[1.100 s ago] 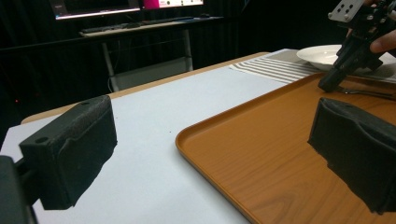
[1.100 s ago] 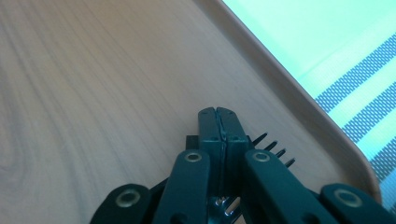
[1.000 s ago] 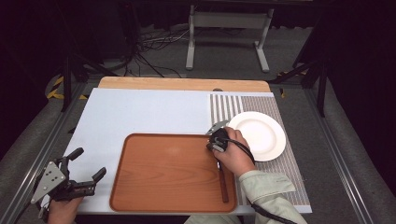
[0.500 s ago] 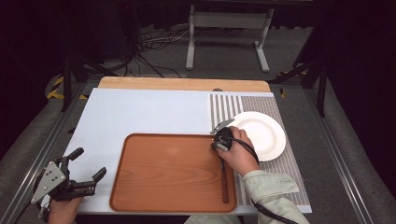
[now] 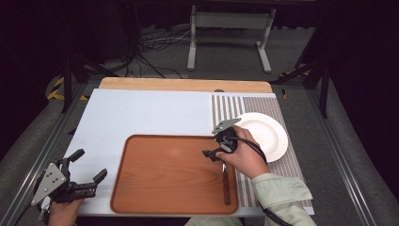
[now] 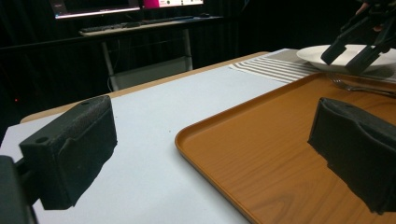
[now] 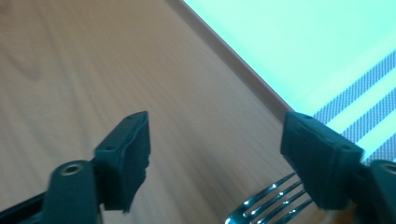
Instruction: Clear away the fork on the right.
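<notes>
Fork lying flat along the right edge of the wooden tray, tines toward the far side, dark handle toward the person. Right tongs stand directly over its tine end, jaws wide apart; they have just been opening, and nothing is gripped between them. In the right gripper view the tines show low between the two black jaws, close beside the right-hand jaw and free of both pads, with bare tray wood under the rest of the gap. Fork is released and rests on the tray.

White plate sits just beyond and to the right of the right tongs, on the striped mat; the tray rim passes close past the tongs on that same side.

Left tongs held at the near left corner of the worktop, jaws wide, empty, well apart from the fork. In the left gripper view the tray corner lies between its jaws, with the fork and right tongs far ahead at the right.
</notes>
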Motion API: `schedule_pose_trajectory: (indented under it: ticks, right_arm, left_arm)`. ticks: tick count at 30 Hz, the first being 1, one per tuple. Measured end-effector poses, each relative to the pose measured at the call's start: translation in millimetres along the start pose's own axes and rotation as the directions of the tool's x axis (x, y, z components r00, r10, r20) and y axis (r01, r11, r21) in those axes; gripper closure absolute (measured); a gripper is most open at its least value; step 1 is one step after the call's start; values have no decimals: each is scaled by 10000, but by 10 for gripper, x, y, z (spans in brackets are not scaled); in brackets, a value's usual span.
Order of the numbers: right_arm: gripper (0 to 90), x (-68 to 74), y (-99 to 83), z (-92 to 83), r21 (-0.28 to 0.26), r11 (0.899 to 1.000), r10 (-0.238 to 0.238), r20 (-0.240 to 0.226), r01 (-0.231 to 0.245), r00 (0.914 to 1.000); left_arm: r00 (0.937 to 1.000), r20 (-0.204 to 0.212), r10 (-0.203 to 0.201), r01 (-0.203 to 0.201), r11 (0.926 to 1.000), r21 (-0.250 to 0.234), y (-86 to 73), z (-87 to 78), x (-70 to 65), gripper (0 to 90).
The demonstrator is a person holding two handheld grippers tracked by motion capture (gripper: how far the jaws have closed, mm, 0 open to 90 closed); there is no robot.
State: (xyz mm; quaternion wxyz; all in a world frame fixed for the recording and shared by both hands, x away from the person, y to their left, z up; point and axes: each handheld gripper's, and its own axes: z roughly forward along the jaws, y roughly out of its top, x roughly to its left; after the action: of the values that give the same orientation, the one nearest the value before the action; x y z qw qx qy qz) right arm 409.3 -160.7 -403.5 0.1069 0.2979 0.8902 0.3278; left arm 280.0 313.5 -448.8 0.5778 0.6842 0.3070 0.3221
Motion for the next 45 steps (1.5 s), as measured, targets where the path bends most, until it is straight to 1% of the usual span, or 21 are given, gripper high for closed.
schedule_pose_trajectory:
  ticks: [1, 2, 3, 4, 6, 11, 15, 16, 22, 26, 28, 30, 32, 33, 36, 38, 39, 40, 41, 43, 45]
  right_arm:
    - [223, 22, 10, -41, -115, 9999, -86, -66, 85, 9999]
    - [230, 49, 19, -102, -159, 9998, -91, -8, 91, 10000]
    - [230, 49, 19, -102, -159, 9998, -91, -8, 91, 10000]
    - [229, 61, 22, -131, -244, 9994, -253, -37, 252, 9997]
    - [230, 90, 24, -203, -349, 9987, -372, -37, 370, 9993]
    - [204, 128, 8, -349, -783, 9948, -654, -30, 650, 9979]
    - [174, 150, -40, -506, -1408, 9854, -968, -10, 957, 9953]
    - [174, 150, -40, -506, -1408, 9854, -968, -10, 957, 9953]
    - [163, 137, -165, -709, -2260, 9675, -1121, 196, 1137, 9935]
    - [168, 109, -287, -840, -3015, 9464, -1097, 362, 1155, 9933]
    - [199, 94, -361, -901, -3336, 9353, -1090, 457, 1180, 9930]
    - [198, 80, -419, -943, -3598, 9257, -1039, 556, 1170, 9930]
    - [193, 64, -484, -984, -3964, 9109, -998, 574, 1145, 9933]
    - [187, 53, -523, -1007, -4189, 9004, -1013, 618, 1179, 9929]
    - [172, 25, -615, -1057, -4573, 8814, -956, 724, 1182, 9928]
    - [163, 1, -687, -1086, -4868, 8661, -873, 761, 1134, 9933]
    - [163, 1, -687, -1086, -4868, 8661, -873, 761, 1134, 9933]
    - [164, -9, -720, -1094, -5020, 8581, -825, 737, 1085, 9939]
    - [163, -23, -762, -1105, -5222, 8459, -810, 756, 1087, 9938]
    - [163, -43, -844, -1121, -5472, 8300, -730, 850, 1078, 9937]
    - [161, -61, -913, -1139, -5609, 8191, -735, 1050, 1201, 9918]
  left_arm:
    - [10000, 0, 4, -4, 10000, -1, 0, 0, 0, 17]
    - [10000, 22, 9, -9, 10000, 31, -1, 1, -1, 17]
    - [10000, 25, 15, -15, 10000, 46, -2, 2, -1, 17]
    - [10000, 23, 9, -9, 10000, 38, -2, 3, -1, 17]
    - [10000, 12, 7, -7, 10000, -1, -1, 5, -2, 17]
    - [10000, 0, -5, 5, 10000, 2, -1, 3, -1, 17]
    - [10000, 29, 31, -31, 10000, 39, 1, 3, -2, 17]
    - [10000, 28, 26, -26, 10000, 34, 1, 3, -2, 17]
    - [10000, 22, 32, -32, 10000, 32, 3, 7, -3, 17]
    - [10000, 24, 27, -27, 10000, 5, 2, 12, -4, 17]
    - [10000, 20, 31, -31, 10000, 9, 3, 11, -5, 17]
    - [10000, 9, 32, -32, 10000, 21, 4, 11, -7, 17]
    - [10000, 3, 37, -37, 10000, 25, 3, 12, -7, 17]
    - [10000, -3, 46, -46, 10000, 15, 3, 13, -6, 17]
    - [10000, 0, 52, -52, 10000, 33, 3, 14, -5, 17]
    - [10000, 13, 19, -19, 10000, 51, 2, 13, -7, 17]
    - [10000, 10, 14, -14, 10000, 48, 1, 13, -7, 17]
    - [10000, 12, 27, -27, 10000, 37, 2, 13, -7, 17]
    - [10000, 8, 28, -28, 10000, 38, 2, 13, -8, 17]
    - [10000, 5, 21, -21, 10000, 37, 1, 13, -7, 17]
    - [10000, 5, -3, 3, 10000, 49, 0, 12, -8, 17]
